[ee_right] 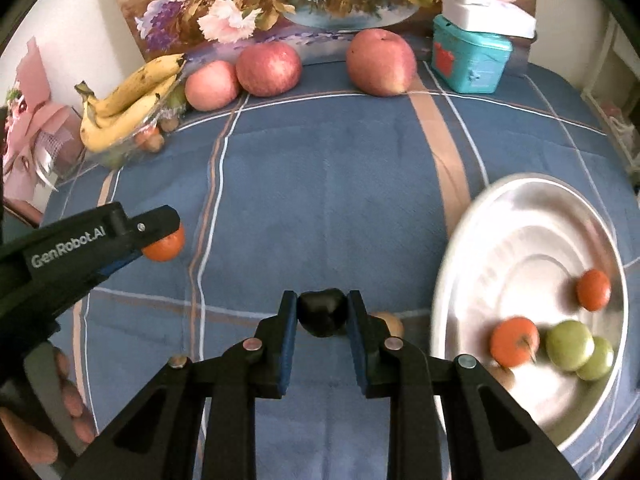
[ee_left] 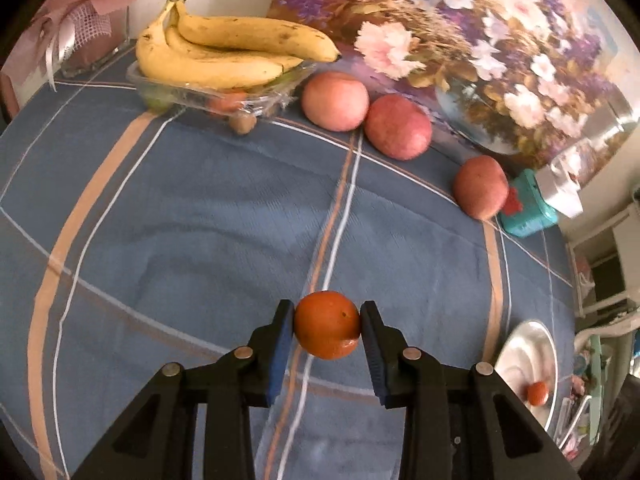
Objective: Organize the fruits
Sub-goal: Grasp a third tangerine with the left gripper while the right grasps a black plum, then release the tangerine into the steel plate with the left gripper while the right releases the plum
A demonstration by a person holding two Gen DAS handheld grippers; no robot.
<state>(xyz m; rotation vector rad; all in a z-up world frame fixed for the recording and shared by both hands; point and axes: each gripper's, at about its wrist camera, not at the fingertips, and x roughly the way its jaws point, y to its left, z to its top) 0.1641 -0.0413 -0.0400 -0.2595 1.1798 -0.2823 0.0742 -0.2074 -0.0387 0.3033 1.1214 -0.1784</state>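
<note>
Carrying is the step judged to be in hand: an orange fruit (ee_left: 327, 325) is clamped between the pads of the left gripper (ee_left: 328, 326) and held above the blue checked cloth (ee_left: 200, 208) on the worktop, while a dark fruit (ee_right: 322, 311) is pinched in the right gripper (ee_right: 322, 312), low over the cloth. A metal plate (ee_right: 520, 240), lying to the right, is seen to hold 2 orange fruits and 2 green ones (ee_right: 569, 345). 3 apples (ee_right: 268, 68) and a clear tray topped with bananas (ee_left: 224, 52) are left along the back edge. A drop into the plate is probably called for next: each gripper would need to be brought over bare metal, clear of the fruit already there, and opened gently so nothing rolls out
</note>
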